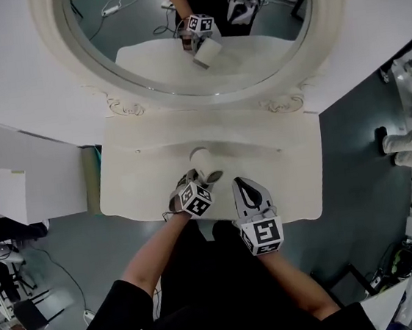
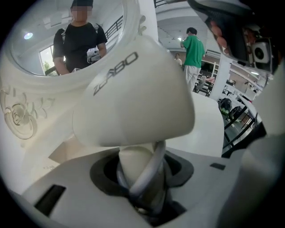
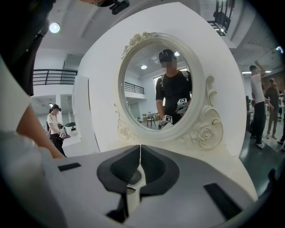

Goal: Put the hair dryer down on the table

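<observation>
Your left tool (image 2: 142,185) clamps handle of white hair dryer (image 2: 133,93), cord alongside. Dryer sits low over vanity worktop (image 1: 286,185), before oval mirror (image 1: 139,28). Your right tool (image 3: 140,153): jaws together, empty.

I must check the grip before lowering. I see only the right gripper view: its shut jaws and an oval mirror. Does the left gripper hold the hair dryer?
Observer: Yes. In the left gripper view, the left gripper is closed on the handle of the white hair dryer, with the cord looped round that handle.
Operator: Thank you. Where is it in relation to the table?
Observer: In the head view it is above the white dressing table, near the front middle. I cannot tell whether it touches the top.
</observation>
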